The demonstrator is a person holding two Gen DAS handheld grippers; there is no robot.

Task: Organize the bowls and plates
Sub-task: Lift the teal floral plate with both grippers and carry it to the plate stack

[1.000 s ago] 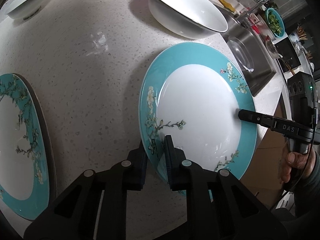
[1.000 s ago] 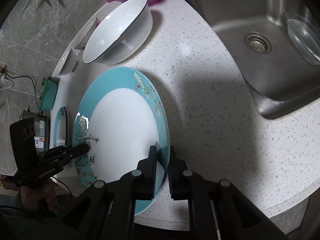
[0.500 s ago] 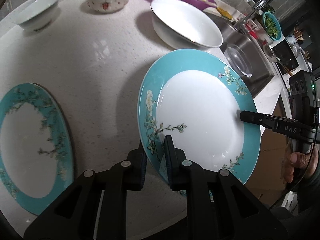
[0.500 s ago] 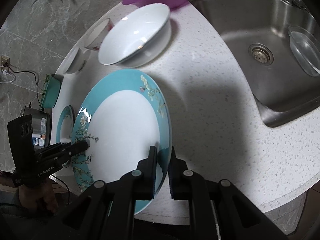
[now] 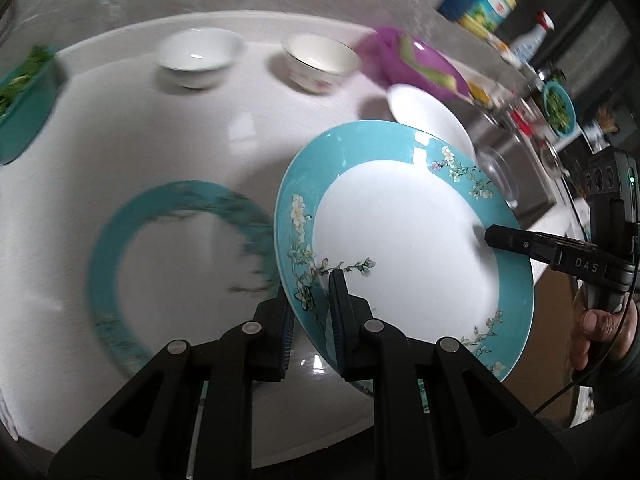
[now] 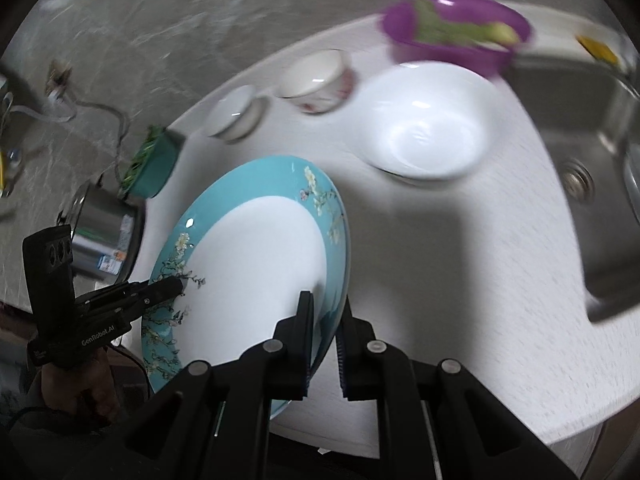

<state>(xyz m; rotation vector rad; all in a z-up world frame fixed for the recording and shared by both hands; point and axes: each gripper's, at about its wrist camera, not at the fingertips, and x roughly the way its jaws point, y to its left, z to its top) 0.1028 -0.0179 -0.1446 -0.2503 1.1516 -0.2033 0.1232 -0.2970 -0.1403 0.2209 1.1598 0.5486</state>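
A turquoise-rimmed plate with a white centre and blossom pattern (image 5: pixel 400 248) (image 6: pixel 256 256) hangs tilted above the white counter. My left gripper (image 5: pixel 310 280) is shut on its near rim, and my right gripper (image 6: pixel 326 300) is shut on the opposite rim. Each gripper shows in the other's view, left (image 6: pixel 178 284) and right (image 5: pixel 490 236). A second matching plate (image 5: pixel 176 256) lies flat on the counter to the left, blurred. At the back stand a small white bowl (image 5: pixel 198 56), a cream bowl with red marks (image 5: pixel 320 60) and a large white bowl (image 6: pixel 428 128).
A purple bowl of greens (image 6: pixel 456 28) stands behind the large bowl. The steel sink (image 6: pixel 592 140) lies to the right. A green container (image 5: pixel 24 100) and a steel pot (image 6: pixel 104 236) stand at the counter's left end. A hand (image 5: pixel 596 332) holds the right gripper.
Both grippers have lifted the plate off the counter and carried it toward the second plate. The bowls at the back have come into view as the cameras rose.
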